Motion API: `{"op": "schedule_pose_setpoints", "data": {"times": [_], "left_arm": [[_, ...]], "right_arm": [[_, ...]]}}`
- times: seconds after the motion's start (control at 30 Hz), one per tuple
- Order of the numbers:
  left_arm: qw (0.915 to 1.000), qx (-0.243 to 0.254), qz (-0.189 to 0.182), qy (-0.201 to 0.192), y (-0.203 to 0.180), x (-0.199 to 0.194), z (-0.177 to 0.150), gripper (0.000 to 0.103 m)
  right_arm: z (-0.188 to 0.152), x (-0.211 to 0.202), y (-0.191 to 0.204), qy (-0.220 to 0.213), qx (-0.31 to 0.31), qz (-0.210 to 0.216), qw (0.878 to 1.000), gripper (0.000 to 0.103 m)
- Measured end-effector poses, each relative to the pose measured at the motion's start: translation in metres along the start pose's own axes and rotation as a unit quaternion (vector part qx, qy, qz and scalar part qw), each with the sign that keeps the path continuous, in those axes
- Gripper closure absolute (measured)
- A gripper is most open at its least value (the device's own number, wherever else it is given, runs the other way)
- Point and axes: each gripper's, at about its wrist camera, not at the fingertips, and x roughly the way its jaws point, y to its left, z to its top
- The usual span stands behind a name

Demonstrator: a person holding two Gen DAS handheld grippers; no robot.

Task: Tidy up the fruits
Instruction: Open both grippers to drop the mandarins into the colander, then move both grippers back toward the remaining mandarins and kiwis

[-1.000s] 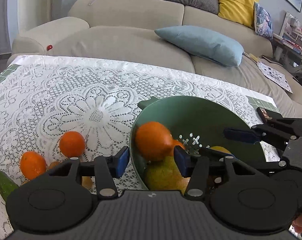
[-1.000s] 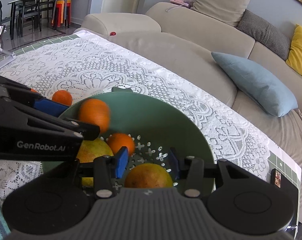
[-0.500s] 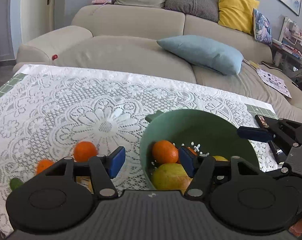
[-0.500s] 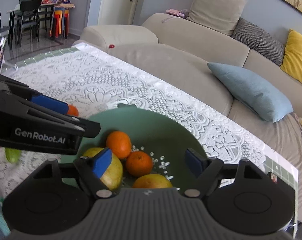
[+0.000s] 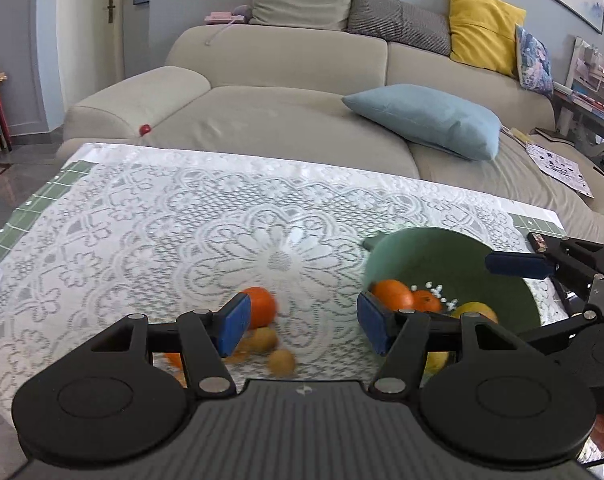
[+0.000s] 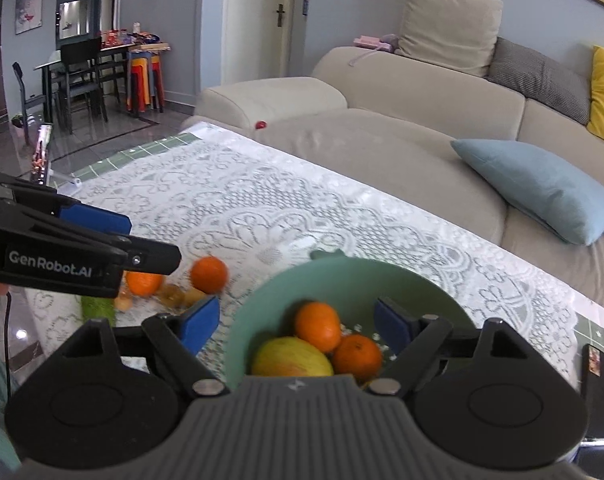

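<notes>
Both the left claw (image 5: 299, 330) and right claw (image 6: 297, 324) gape empty. Loose round orange tangerines (image 6: 209, 275) lie on the lace-covered tabletop (image 5: 181, 232) beside the green plastic colander (image 6: 342, 280): light, firm, roll-prone; pinch one across its middle.

The tablecloth (image 5: 181, 232) ahead of both tools is white lace, openwork and matt. The bowl (image 6: 342, 280) under the right tool looks like smooth green plastic with a dull sheen. The oranges (image 6: 318, 326) inside it have finely dimpled skin. Each tool's body is matt black plastic with a ribbed grey top, and the pads (image 5: 233, 328) are blue and rubbery-looking. The sofa (image 5: 281, 120) beyond is beige cloth.
</notes>
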Motion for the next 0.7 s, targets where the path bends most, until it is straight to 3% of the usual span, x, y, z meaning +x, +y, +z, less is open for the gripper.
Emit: {"op": "schedule_pose_setpoints", "data": {"times": [0.33, 0.7], "left_arm": [[0.9994, -0.008, 0.032, -0.005, 0.052, -0.006, -0.006, 0.031], [0.9983, -0.049, 0.006, 0.032, 0.096, 0.020, -0.022, 0.034]], "right_arm": [[0.017, 0.015, 0.034, -0.010, -0.016, 0.035, 0.999, 0.022], [0.028, 0.049, 0.079, 0.000, -0.079, 0.047, 0.996, 0.042]]}}
